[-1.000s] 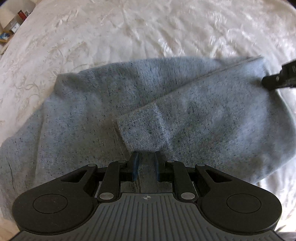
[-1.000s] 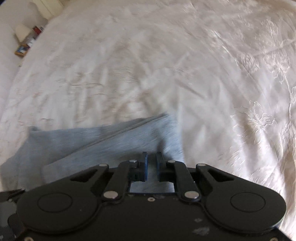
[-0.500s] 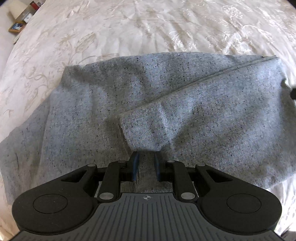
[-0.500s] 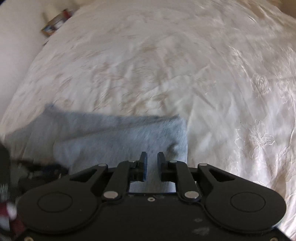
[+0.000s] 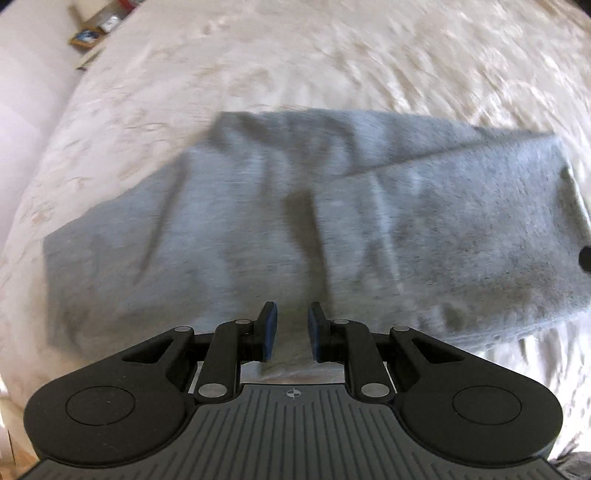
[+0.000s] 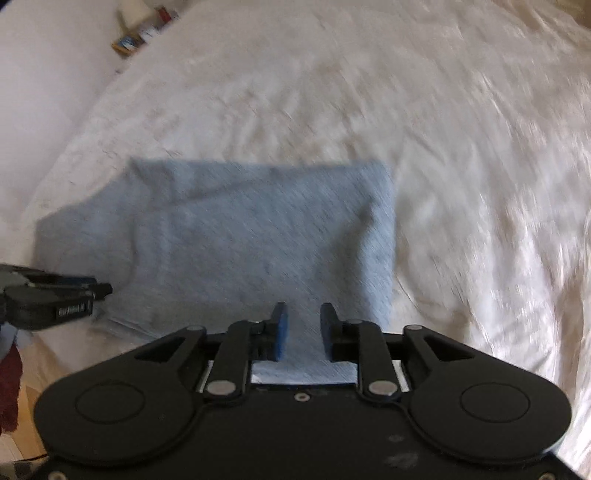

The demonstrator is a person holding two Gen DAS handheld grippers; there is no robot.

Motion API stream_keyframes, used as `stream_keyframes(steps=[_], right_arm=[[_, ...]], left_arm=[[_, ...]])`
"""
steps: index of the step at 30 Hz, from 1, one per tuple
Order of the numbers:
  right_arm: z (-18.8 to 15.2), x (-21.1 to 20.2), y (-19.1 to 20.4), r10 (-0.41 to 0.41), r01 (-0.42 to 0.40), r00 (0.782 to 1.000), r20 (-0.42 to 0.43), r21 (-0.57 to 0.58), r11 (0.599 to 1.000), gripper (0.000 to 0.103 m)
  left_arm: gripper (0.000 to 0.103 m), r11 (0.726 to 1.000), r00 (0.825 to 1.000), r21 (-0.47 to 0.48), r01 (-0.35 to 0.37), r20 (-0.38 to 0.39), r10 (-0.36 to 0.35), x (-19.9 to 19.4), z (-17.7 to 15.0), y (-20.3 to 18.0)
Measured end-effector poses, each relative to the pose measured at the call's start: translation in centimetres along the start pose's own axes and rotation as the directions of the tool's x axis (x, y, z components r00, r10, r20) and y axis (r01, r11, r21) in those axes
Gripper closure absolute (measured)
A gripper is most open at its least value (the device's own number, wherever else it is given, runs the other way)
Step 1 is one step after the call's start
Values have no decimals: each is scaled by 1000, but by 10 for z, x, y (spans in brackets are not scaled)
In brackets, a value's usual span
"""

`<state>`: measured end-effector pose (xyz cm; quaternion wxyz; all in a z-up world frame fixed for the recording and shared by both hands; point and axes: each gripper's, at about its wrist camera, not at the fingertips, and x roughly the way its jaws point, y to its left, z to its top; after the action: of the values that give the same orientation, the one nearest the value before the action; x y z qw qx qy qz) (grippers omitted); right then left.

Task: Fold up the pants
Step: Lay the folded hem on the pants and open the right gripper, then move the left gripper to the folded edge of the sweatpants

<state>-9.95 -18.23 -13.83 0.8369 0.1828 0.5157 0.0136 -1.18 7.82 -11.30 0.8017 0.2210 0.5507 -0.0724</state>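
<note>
The grey knit pants [image 5: 295, 221] lie folded in a flat rectangle on the white bedspread [image 5: 332, 55]; they also show in the right wrist view [image 6: 240, 240]. My left gripper [image 5: 291, 325] hovers over the near edge of the pants with its jaws slightly apart and nothing between them. My right gripper [image 6: 302, 325] is over the near right part of the pants, jaws slightly apart, empty. The left gripper's tip shows in the right wrist view [image 6: 74, 291] at the left edge. Both views are motion-blurred.
The embroidered white bedspread [image 6: 443, 147] spreads far and right. A bedside shelf with small items [image 5: 96, 29] is at the far left, also in the right wrist view [image 6: 144, 33]. Wooden floor [image 6: 26, 406] shows at lower left.
Both grippers have let go of the cloth and pulled back toward me. The pants now lie flat and look farther away in both views.
</note>
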Motion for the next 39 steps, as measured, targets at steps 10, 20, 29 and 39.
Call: stream_keyframes(steps=[10, 20, 29, 39], right_arm=[[19, -55, 87, 129, -64, 957, 259, -245, 967, 22], [57, -41, 201, 19, 66, 925, 379, -212, 975, 0], [101, 52, 275, -31, 59, 991, 129, -219, 974, 82], [134, 155, 283, -80, 80, 997, 2, -51, 995, 98]], left_arm=[[85, 976, 990, -219, -4, 136, 34, -38, -8, 80], [65, 968, 951, -230, 105, 308, -30, -45, -15, 152], [55, 979, 954, -183, 95, 297, -37, -15, -11, 212], [56, 968, 983, -226, 108, 170, -70, 41, -23, 277]])
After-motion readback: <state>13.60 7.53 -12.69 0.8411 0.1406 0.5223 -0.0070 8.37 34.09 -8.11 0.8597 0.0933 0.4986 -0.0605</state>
